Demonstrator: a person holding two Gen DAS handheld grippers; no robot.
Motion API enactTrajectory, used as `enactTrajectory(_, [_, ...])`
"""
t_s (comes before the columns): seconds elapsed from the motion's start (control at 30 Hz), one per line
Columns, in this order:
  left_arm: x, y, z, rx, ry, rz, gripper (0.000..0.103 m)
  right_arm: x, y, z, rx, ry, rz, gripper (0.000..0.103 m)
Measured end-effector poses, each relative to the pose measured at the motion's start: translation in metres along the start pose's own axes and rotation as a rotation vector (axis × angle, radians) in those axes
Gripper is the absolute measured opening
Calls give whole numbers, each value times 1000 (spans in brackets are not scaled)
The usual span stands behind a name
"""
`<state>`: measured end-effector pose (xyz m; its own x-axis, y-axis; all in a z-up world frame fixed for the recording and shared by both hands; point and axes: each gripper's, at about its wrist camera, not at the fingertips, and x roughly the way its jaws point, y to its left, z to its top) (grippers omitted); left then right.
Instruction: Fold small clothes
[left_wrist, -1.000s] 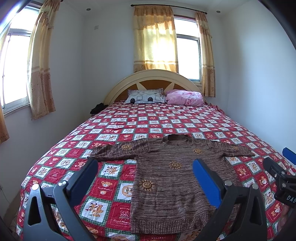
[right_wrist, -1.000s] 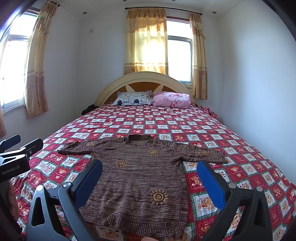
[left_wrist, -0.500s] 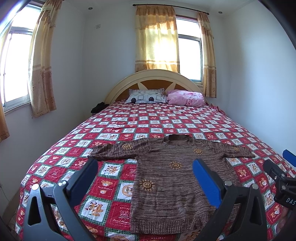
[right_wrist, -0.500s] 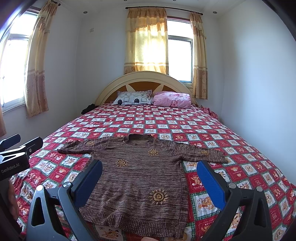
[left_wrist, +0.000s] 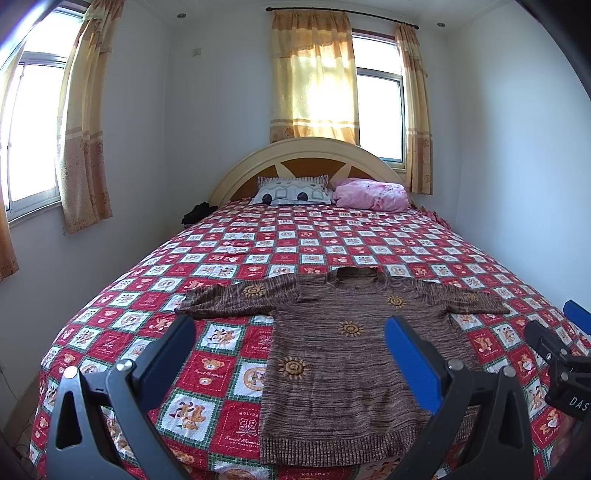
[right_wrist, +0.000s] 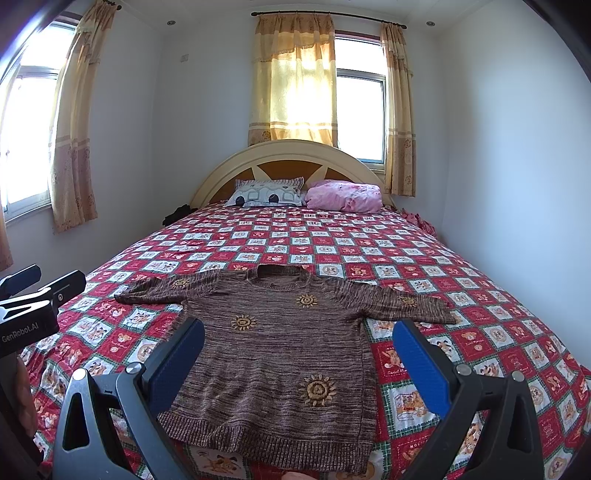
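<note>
**Brown sweater spread flat at the foot of the bed, both tongs apart above it**

A brown knitted sweater (right_wrist: 280, 354) with embroidered sun motifs lies face up on the red, white and green checked bedspread (right_wrist: 369, 243), near the foot of the bed. Both sleeves are stretched out sideways, the neck hole points toward the headboard (right_wrist: 288, 158), and the ribbed hem lies closest to the cameras, near the bed's front edge. The garment is unfolded.

The left tongs (left_wrist: 290, 338) hover over the sweater's left half, their fingers wide apart and holding nothing; in that view one finger (left_wrist: 413, 360) overlaps the garment and the other sits over the bare bedspread. The right tongs (right_wrist: 299, 341) are likewise spread and empty, framing the sweater's body from above the hem. Neither pair touches the fabric. Each tool shows at the edge of the other's view.

At the head of the bed a patterned pillow (right_wrist: 266, 192) rests just beside a pink bundle (right_wrist: 343, 195). Yellow curtains (right_wrist: 295, 81) hang at the window behind the headboard
</note>
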<state>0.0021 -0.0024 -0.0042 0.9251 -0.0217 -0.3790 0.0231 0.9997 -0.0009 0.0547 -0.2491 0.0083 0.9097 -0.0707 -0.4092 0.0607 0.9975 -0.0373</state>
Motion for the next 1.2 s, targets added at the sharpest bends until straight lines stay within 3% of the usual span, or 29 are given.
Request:
enactTrajectory(0.87, [4, 2, -2, -6, 5, 5, 103, 2, 2, -2, -4, 8, -2, 102])
enactTrajectory(1.2, [28, 2, -13, 1, 30, 24, 103, 24, 3, -17, -11, 60, 20, 102])
